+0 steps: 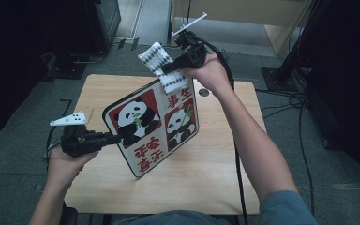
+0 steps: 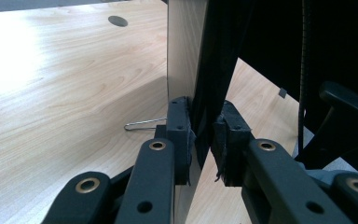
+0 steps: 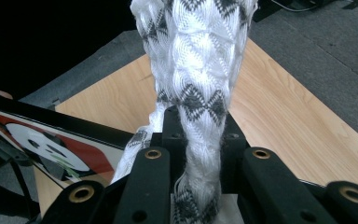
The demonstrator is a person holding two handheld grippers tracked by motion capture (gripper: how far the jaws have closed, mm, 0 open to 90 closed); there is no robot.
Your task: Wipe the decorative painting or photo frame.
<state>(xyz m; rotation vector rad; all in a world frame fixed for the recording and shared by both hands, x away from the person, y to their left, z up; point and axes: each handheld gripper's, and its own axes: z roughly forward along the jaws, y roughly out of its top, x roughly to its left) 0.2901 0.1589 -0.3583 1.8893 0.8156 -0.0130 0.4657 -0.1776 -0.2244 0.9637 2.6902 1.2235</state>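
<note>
Wiping of a picture board, in progress. The flat rectangular board with a black rim, red panels, two pandas and red characters stands on one lower corner on the light wooden table, centre of the high view, printed face toward the camera. The left gripper, at the left of that frame, has its fingers clenched on the board's left edge; in the left gripper view the dark rim sits pinched between the two pads, pale back panel to the left. The right gripper, upper centre of the high view, has its fingers clamped on a white knitted cloth with grey zigzag bands; the right gripper view shows the cloth bunched tight between them and fanning out above. The cloth's free end drapes over the board's top right corner, touching it. Judgement: the board is lifted and steadied and the cloth is gripped and brought to the surface, so setup is done; only the top corner is under the cloth, and most of the printed face below it looks still to be covered. Orientation: the board is tilted, its long axis running from lower centre to upper right, top edge leaning away. A thin wire clip lies on the table behind the board.
</note>
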